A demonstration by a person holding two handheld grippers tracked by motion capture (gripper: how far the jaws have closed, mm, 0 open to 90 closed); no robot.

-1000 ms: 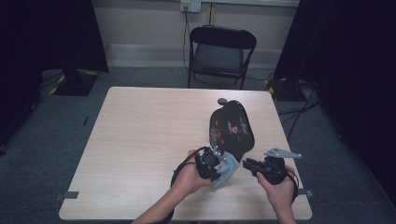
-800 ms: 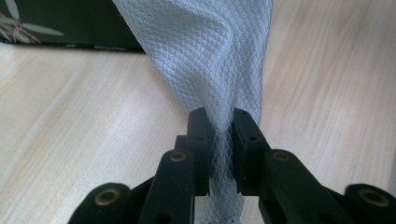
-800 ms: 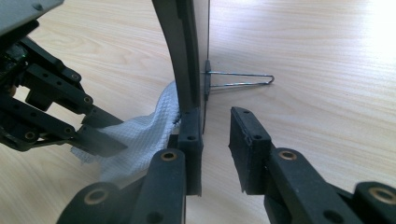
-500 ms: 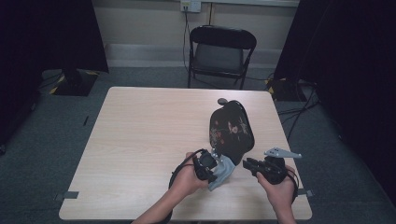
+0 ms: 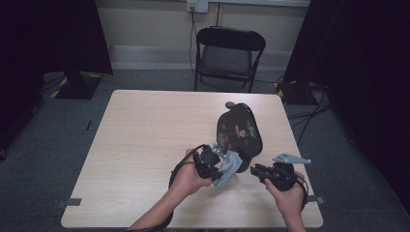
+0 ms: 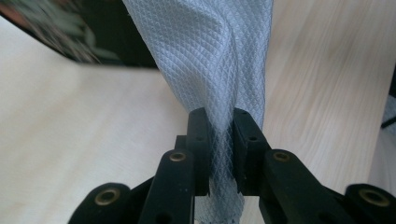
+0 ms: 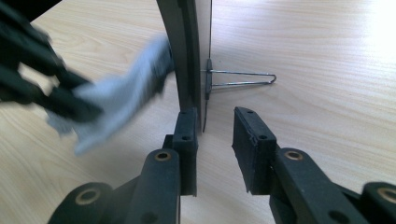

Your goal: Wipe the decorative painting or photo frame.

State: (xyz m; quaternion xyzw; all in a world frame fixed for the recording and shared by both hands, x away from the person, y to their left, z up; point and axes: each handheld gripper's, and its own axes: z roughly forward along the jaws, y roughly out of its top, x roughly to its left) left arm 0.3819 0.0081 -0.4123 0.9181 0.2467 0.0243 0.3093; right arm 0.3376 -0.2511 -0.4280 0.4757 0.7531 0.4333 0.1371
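Cloth [image 6: 219, 60], one piece, clamped in left gripper [image 6: 218, 140] beside one black plate [image 5: 239, 130]; right gripper [image 7: 215, 135] just loosening, empty.

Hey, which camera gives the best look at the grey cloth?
The left gripper view: the grey cloth sits sharp and close, pinched between the left gripper. The high view shows it small; the right gripper view shows a blur.

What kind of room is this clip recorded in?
Probably a staged recording space rather than a home: a bare wooden table stands on grey carpet, black curtains hang at both sides, and an empty folding chair sits by a plain wall with a power outlet.
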